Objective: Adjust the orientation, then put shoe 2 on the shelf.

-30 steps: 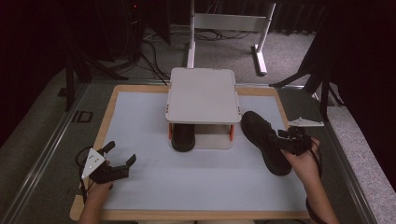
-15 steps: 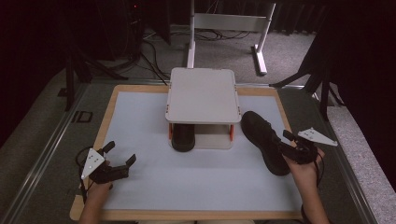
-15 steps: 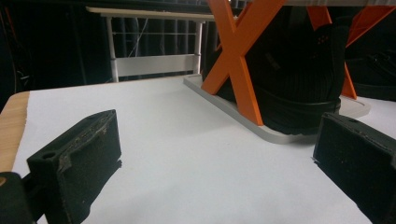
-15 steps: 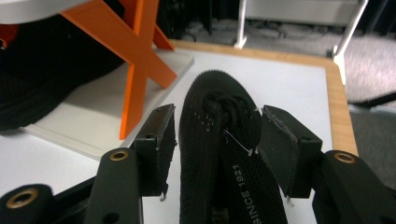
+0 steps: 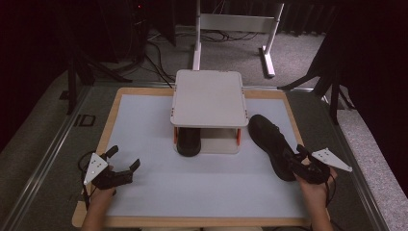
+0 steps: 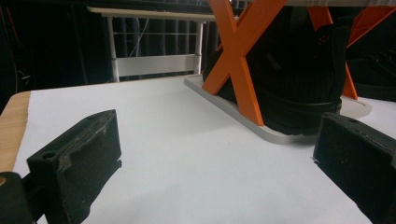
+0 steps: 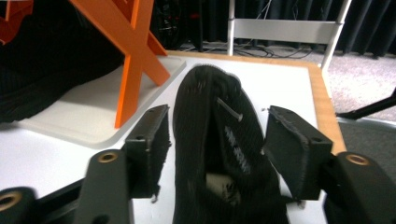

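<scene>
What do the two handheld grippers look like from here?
Both the left gripper and the right gripper are black, each topped with a pale grey three-cornered plate and trailing a thin dark cable. Their block-shaped black pads look scuffed, with round screw holes.

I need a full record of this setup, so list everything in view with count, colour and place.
shoe on the mat: 1, black, right of the rack, heel between the right jaws.
shoe in the rack: 1, black, on the lower shelf, left side.
rack: 1, white shelves with orange X legs, mid table.
table: 1, wood rim, white mat on top.
white frame: 1, on the floor beyond the table.
left hand-held gripper: 1, black, near left, open, nothing between the jaws.
right hand-held gripper: 1, black, near right, jaws just opening, apart from the shoe's sides.
</scene>
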`<state>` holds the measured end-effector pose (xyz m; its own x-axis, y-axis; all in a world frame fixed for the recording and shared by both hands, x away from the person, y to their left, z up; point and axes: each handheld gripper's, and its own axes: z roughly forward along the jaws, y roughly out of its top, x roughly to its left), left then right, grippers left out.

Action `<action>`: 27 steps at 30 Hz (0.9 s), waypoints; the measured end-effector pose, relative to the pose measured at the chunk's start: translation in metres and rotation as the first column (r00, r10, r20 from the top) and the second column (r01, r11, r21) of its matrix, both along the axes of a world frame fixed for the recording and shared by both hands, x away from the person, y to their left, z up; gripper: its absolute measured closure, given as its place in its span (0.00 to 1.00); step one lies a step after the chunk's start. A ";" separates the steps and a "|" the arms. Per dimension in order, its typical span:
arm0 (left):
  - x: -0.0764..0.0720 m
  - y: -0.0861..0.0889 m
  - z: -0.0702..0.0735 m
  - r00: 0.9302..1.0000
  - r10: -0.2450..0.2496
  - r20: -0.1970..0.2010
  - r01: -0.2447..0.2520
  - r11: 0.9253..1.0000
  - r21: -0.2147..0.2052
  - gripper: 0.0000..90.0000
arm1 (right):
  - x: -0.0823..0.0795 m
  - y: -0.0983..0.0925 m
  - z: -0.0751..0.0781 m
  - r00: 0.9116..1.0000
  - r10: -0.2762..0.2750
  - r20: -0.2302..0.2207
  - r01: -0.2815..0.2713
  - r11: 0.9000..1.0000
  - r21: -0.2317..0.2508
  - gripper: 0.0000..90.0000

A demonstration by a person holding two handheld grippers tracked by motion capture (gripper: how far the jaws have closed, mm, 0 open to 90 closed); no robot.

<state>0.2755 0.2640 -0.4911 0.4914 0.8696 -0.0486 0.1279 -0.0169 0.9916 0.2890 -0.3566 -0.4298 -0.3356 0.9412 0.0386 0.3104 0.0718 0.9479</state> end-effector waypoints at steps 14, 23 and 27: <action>-0.001 0.000 0.000 1.000 -0.004 0.001 0.004 1.000 -0.002 0.01 | -0.016 -0.003 -0.028 0.999 -0.042 -0.016 0.042 0.999 -0.007 0.49; -0.001 0.000 0.000 1.000 -0.006 -0.001 0.006 1.000 -0.004 0.01 | -0.016 -0.001 -0.039 0.998 -0.069 -0.014 0.069 0.998 -0.008 0.55; -0.001 0.000 0.000 1.000 -0.007 0.002 0.007 1.000 -0.004 0.01 | -0.017 0.000 -0.045 0.995 -0.100 0.002 0.100 0.995 0.019 0.65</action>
